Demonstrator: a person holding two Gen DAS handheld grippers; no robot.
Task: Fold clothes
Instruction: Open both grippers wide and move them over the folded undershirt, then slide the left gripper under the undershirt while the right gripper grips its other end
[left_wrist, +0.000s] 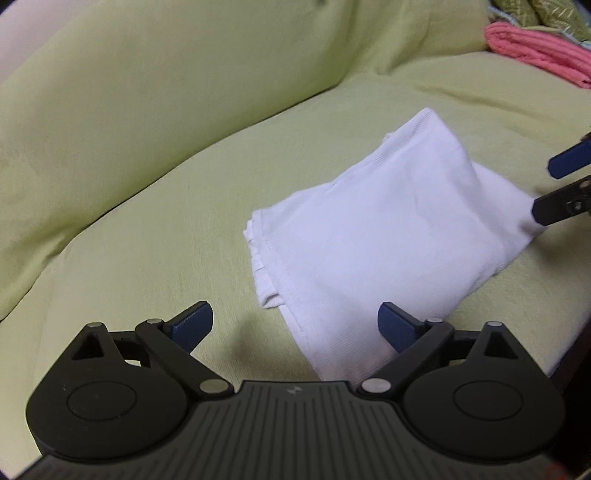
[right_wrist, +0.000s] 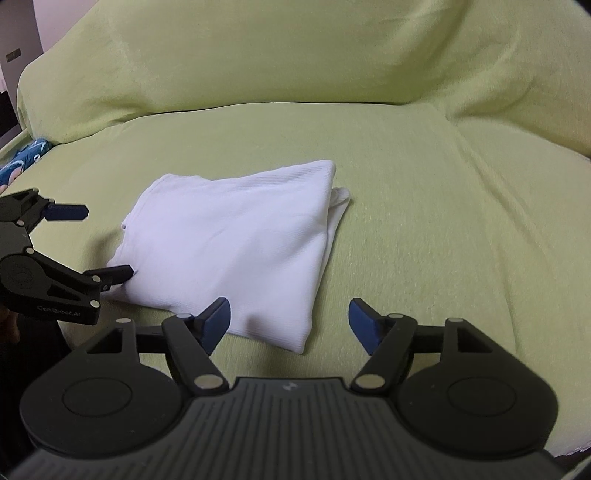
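On the green sofa seat (right_wrist: 424, 192) in front of me lies the white garment (right_wrist: 240, 243), already folded down into a compact, roughly square bundle with a few loose layered edges showing along one side. My left fingers (left_wrist: 295, 326) stand wide apart and grip nothing; in the right wrist view one of them touches the near left corner of the bundle, while the other sits apart from the cloth. My right fingers (right_wrist: 290, 321) are also spread wide and empty, hovering over the near edge of the garment, with the left-hand pad just above the fabric and the other over bare sofa. Seen from my left wrist, those right fingers reach in at the far right corner of the cloth; whether they press on it I cannot tell. I judge the folding itself to be nearly done: the piece looks doubled over several times, and what remains seems to be a last tidy or a final half-fold. For that I would need to slide one pad under a corner at each side, close on all the layers together rather than only the top one, and lift evenly so the stack does not slip apart. A pink folded cloth (left_wrist: 543, 51) lies at the far end of the sofa, well apart from my work, with some green patterned fabric (left_wrist: 546, 14) behind it.
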